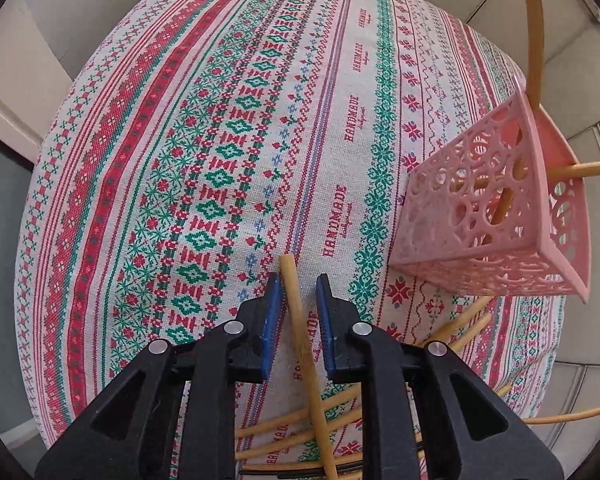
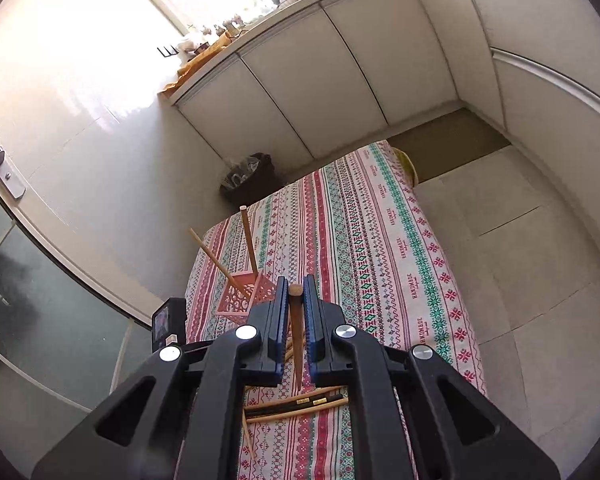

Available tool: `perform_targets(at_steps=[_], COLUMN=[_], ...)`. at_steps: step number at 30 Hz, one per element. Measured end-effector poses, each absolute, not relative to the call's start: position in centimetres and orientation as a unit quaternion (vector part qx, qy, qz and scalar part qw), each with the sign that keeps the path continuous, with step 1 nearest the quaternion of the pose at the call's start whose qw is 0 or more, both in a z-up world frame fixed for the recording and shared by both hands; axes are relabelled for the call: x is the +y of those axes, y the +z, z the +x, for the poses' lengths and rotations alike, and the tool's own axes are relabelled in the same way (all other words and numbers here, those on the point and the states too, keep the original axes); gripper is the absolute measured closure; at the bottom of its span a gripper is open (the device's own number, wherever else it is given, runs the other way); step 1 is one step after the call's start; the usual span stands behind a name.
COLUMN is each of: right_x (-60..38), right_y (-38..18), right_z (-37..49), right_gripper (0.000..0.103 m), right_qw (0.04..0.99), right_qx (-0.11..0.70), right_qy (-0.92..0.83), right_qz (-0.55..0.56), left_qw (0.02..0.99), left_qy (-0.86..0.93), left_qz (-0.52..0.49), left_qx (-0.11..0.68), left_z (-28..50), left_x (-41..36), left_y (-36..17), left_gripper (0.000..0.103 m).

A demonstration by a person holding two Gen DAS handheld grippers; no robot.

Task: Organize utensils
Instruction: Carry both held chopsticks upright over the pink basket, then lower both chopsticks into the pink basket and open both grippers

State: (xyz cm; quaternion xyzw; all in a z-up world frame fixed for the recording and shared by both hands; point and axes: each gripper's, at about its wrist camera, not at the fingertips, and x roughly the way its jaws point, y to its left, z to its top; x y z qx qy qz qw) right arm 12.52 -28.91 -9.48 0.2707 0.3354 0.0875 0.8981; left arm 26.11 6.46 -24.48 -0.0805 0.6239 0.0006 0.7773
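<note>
While round bamboo chopsticks lie crossed, the lattice plastic holder stands square.

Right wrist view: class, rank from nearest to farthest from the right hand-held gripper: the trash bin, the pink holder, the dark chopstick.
1. dark chopstick, between the right hand-held gripper fingers.
2. pink holder, left on the tablecloth.
3. trash bin, beyond the table's far edge.

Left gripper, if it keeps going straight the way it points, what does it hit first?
Most likely the patterned tablecloth: the left gripper points steeply down at it, and the pink basket stands off to the right.
</note>
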Motion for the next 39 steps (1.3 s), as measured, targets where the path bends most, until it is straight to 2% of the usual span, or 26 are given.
perform_targets(at_steps=[4, 7, 16, 24, 29, 34, 39], right_x=[-28.7, -28.3, -25.4, -23.1, -21.7, -20.0, -18.8], right_y=[-9.4, -8.5, -3.7, 1.1, 3.2, 3.1, 1.4], right_z=[12.5, 12.4, 12.4, 14.0, 15.9, 18.5, 21.1], right_gripper=[0.095, 0.095, 0.095, 0.095, 0.095, 0.095, 0.095], right_qw=[0.896, 0.899, 0.916, 0.937, 0.950, 0.957, 0.956], right_qx=[0.336, 0.330, 0.287, 0.244, 0.217, 0.212, 0.223], right_qy=[0.091, 0.094, 0.114, 0.113, 0.110, 0.110, 0.112], right_qz=[0.278, 0.274, 0.257, 0.225, 0.196, 0.168, 0.156], left_qw=[0.792, 0.813, 0.920, 0.971, 0.980, 0.982, 0.983], left_qy=[-0.015, -0.044, -0.141, -0.115, -0.102, -0.095, -0.096], left_qz=[-0.092, -0.119, -0.151, -0.152, -0.159, -0.158, -0.152], left_qx=[0.604, 0.568, 0.332, 0.143, 0.068, 0.039, 0.038], left_z=[24.9, 22.3, 14.3, 14.5, 16.5, 19.5, 22.0], left_x=[7.1, 8.6, 8.9, 7.8, 6.3, 5.2, 4.5], left_y=[-24.1, -21.6, -5.9, 2.3, 3.3, 1.9, -1.9], left_gripper=[0.097, 0.097, 0.097, 0.097, 0.097, 0.097, 0.096])
